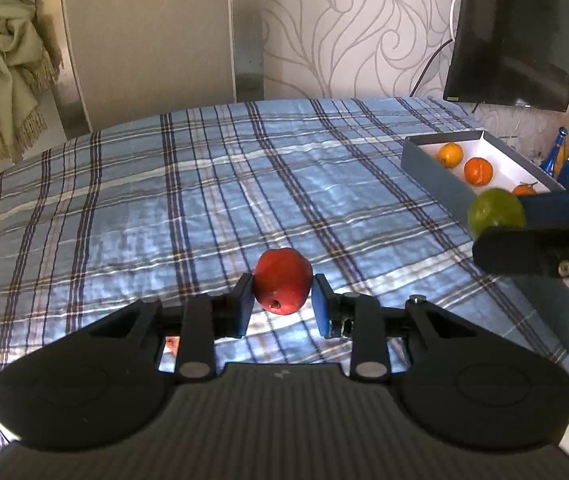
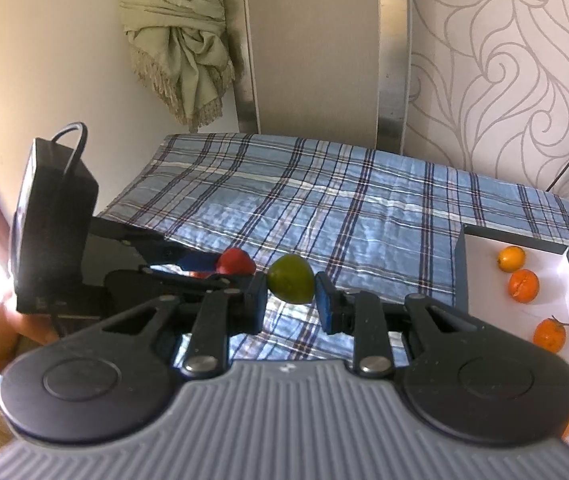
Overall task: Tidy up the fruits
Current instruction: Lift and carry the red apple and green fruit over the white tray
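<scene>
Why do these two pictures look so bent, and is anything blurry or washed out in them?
Left wrist view: the fisheye lens bows the plaid cloth, and the right gripper with its green fruit is blurred. Right wrist view: dark rounded corners, and sunlight glare washes out the lower left edge; the green fruit is sharp.

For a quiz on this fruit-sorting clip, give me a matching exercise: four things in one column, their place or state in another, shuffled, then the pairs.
Things:
1. red fruit
2. green fruit
3. orange fruits
4. grey box

Places or states:
A. lying inside the box
B. gripped by the right gripper
C. standing on the plaid cloth
D. gripped by the left gripper

Pairs: 1-D, 2-B, 3-A, 4-C
</scene>
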